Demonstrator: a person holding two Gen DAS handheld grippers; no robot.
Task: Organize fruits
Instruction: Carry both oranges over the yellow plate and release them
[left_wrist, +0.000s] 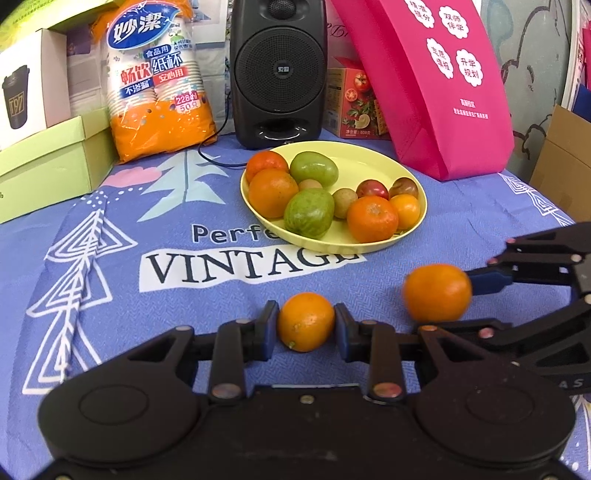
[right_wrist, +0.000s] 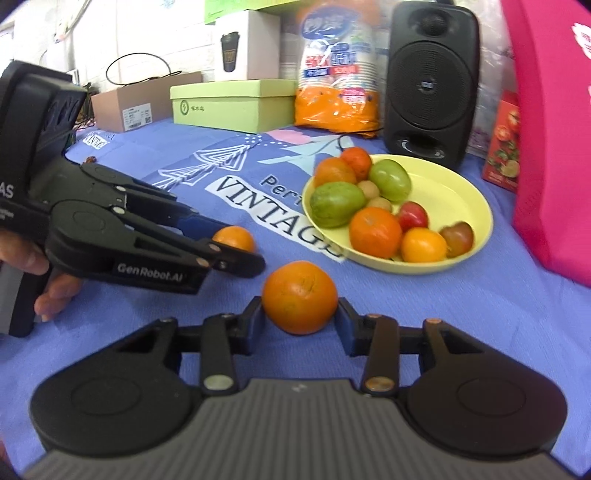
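Observation:
My left gripper (left_wrist: 306, 322) is shut on a small orange (left_wrist: 306, 321) just above the blue cloth. My right gripper (right_wrist: 300, 314) is shut on a larger orange (right_wrist: 300, 297); this orange also shows in the left wrist view (left_wrist: 437, 292) to the right of the small one. The small orange shows in the right wrist view (right_wrist: 235, 238) behind the left gripper's fingers (right_wrist: 236, 264). A yellow plate (left_wrist: 373, 162) beyond both grippers holds several fruits: oranges, two green fruits (left_wrist: 309, 212), small red and brown ones.
A black speaker (left_wrist: 279, 74), a pack of paper cups (left_wrist: 157, 81), green box (left_wrist: 48, 162) and pink bag (left_wrist: 436, 85) stand behind the plate. A red carton (left_wrist: 354, 103) is beside the speaker. The blue printed cloth (left_wrist: 147, 221) covers the table.

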